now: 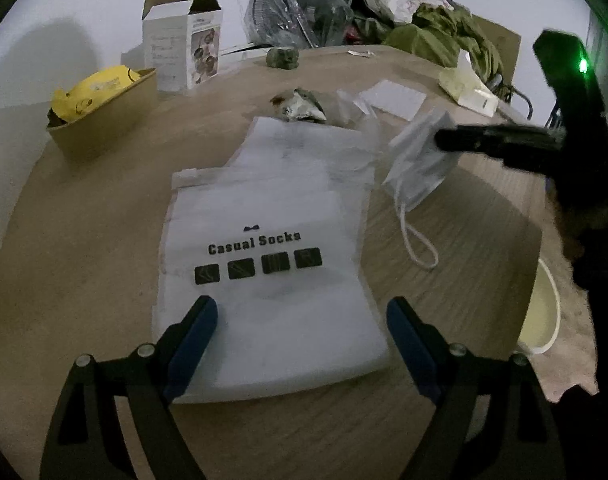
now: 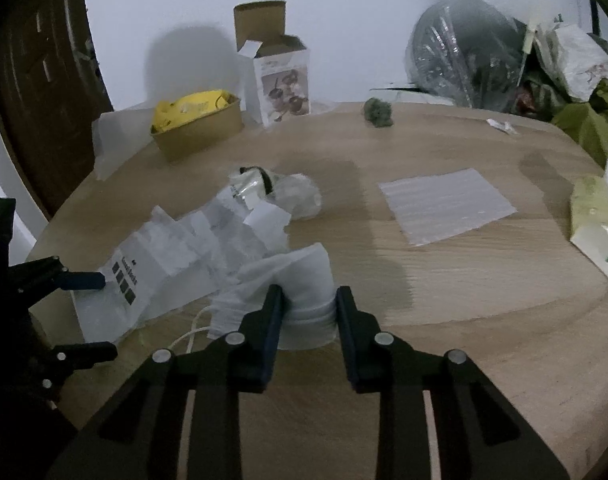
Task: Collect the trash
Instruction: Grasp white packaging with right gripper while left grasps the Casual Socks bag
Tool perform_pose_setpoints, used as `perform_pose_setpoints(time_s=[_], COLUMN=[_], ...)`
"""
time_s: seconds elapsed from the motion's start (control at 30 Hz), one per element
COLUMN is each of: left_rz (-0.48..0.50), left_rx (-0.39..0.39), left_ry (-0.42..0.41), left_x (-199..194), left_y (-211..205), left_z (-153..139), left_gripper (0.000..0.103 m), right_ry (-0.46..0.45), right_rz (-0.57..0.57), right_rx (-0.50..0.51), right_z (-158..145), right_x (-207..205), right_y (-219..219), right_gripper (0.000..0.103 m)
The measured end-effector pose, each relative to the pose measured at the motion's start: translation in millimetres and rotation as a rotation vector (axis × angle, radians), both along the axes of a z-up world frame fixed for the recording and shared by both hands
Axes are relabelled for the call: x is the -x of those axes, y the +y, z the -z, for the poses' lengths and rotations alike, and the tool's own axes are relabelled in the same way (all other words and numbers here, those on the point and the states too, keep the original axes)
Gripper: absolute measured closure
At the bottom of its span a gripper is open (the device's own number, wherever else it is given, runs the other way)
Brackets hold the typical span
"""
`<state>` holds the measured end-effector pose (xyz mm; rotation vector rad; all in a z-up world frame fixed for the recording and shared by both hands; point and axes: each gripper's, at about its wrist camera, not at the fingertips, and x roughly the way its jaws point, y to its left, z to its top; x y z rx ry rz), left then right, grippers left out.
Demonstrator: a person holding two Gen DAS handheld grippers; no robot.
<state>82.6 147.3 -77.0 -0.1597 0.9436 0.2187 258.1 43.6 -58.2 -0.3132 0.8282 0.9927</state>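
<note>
The right gripper (image 2: 309, 300) is clamped on a white mask (image 2: 304, 280), its pads pinching the folded cloth on both sides, low over the desk (image 2: 464, 280); in the left wrist view the mask (image 1: 420, 160) hangs tilted from that gripper (image 1: 444, 140) with a cord loop (image 1: 418, 240) trailing onto the wood; the mask looks very light, soft and limp, so it should crumple rather than resist, and the loose cord may snag on neighbouring litter; the grip across the bunched middle looks sound.

The left gripper (image 1: 302, 316) stands wide apart, holding nothing, its blue pads (image 1: 196, 328) poised over the near end of the socks bag (image 1: 272, 248), which lies flat on the desk just beside the mask; this bag is thin frosted plastic, nearly weightless, floppy and probably slick; flat as it lies, there is no edge standing up to catch, so I judge the best hold is at the near edge or a corner, pressing down and pinching so the film buckles into a ridge between the pads; a grip mid-sheet would likely slide off.

Beyond lie paper slips (image 2: 240, 224), a crumpled wrapper (image 2: 260, 184) and a flat plastic sheet (image 2: 448, 204), all equally light; a pale bin (image 1: 544, 312) shows below the desk edge at the right.
</note>
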Motion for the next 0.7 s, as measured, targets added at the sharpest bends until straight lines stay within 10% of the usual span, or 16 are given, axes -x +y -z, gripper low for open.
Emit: perform_pose_setpoints(time_s=[0.47,0.57,0.7], left_rz=[0.031,0.034,0.007], left_rx=[-0.036,-0.035,-0.032], left_ry=[-0.02,-0.033,-0.056], left_x=[8.3,11.2,16.6], left_y=[-2.0,-2.0,5.1], left_z=[2.4,1.1,-3.1], left_gripper=[0.029,0.042,0.084], right_ry=[-0.044,-0.048,-0.054], right_rz=[0.042,0.052,0.066], right_rx=[-0.03,-0.035,-0.04], right_z=[-22.8,-25.8,-28.7], right_x=[2.8,4.3,8.4], right_y=[-30.9,-35.2,-42.9], right_gripper=[0.078,0.078,0.078])
